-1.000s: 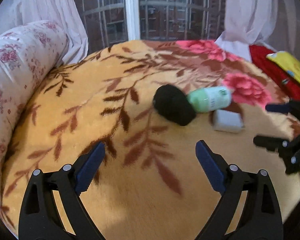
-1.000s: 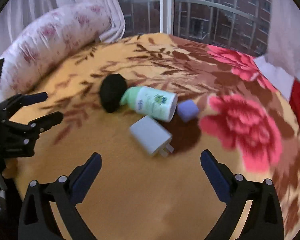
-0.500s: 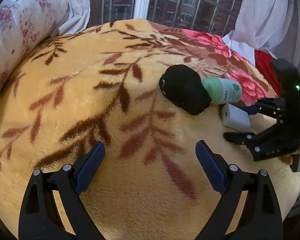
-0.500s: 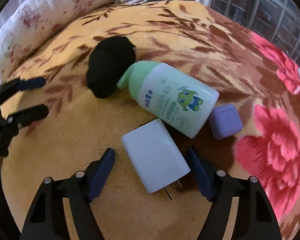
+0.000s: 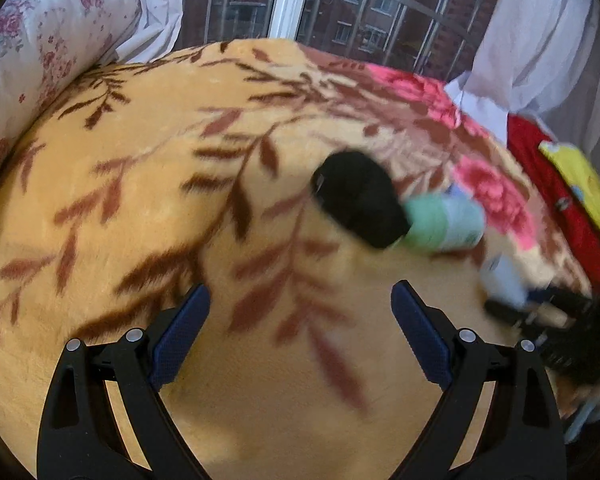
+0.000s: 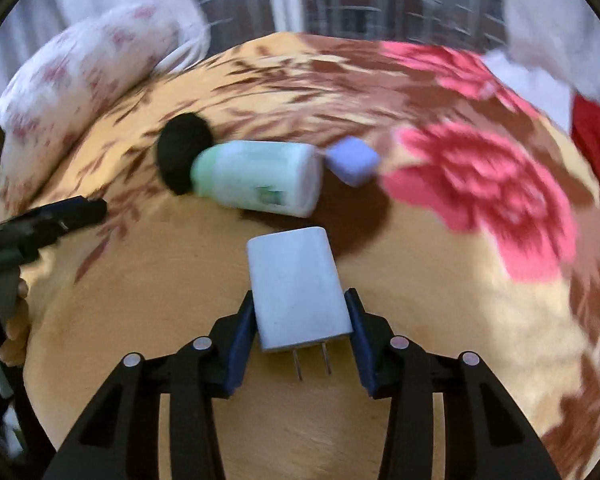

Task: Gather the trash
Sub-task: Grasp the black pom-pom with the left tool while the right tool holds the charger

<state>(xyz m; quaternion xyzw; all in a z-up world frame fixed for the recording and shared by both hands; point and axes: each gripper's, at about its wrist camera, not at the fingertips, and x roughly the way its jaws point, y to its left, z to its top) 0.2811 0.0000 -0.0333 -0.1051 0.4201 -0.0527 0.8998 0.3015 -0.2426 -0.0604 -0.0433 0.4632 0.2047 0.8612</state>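
The right tongs [image 6: 302,316], jaws just closing, pinch the white charger [image 6: 296,286] low at six o'clock above the blanket [image 6: 140,280]; grip firmly, lift straight. The left tongs [image 5: 300,336] hang spread, empty.

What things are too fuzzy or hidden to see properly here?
- Bottle label, right wrist view: motion blur smears the print.
- Right gripper, left wrist view: blurred, cut by the right edge.
- Charger, left wrist view: a blurred pale patch.
- Bottle's cap end, both views: behind the black bundle.
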